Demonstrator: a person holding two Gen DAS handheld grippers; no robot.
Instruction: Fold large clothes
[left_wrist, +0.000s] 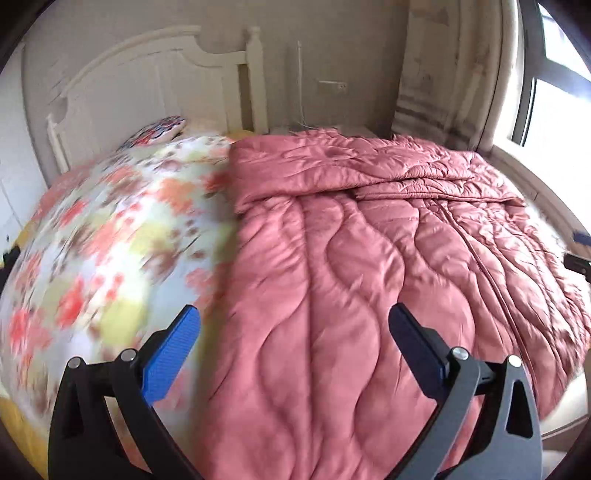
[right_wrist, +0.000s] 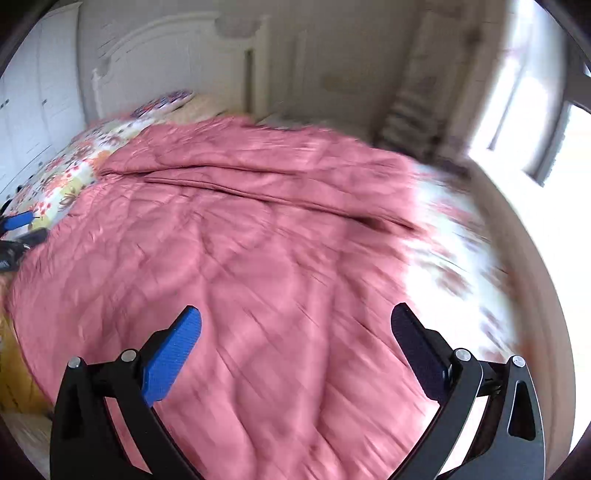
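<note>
A large pink quilted comforter (left_wrist: 369, 266) lies spread over the bed, its far edge folded back toward me in a band. In the right wrist view the same comforter (right_wrist: 240, 258) fills the middle, blurred by motion. My left gripper (left_wrist: 293, 332) hovers open above the comforter's near left part, blue pads wide apart, nothing between them. My right gripper (right_wrist: 295, 332) is open above the comforter's near part, also empty. The left gripper's blue fingers (right_wrist: 18, 221) show at the left edge of the right wrist view.
A floral bedsheet (left_wrist: 103, 240) covers the mattress left of the comforter and shows again at the right (right_wrist: 454, 251). A patterned pillow (left_wrist: 159, 131) lies by the white headboard (left_wrist: 147, 74). A bright window (right_wrist: 554, 122) is at the right, wardrobe doors (right_wrist: 33, 110) at the left.
</note>
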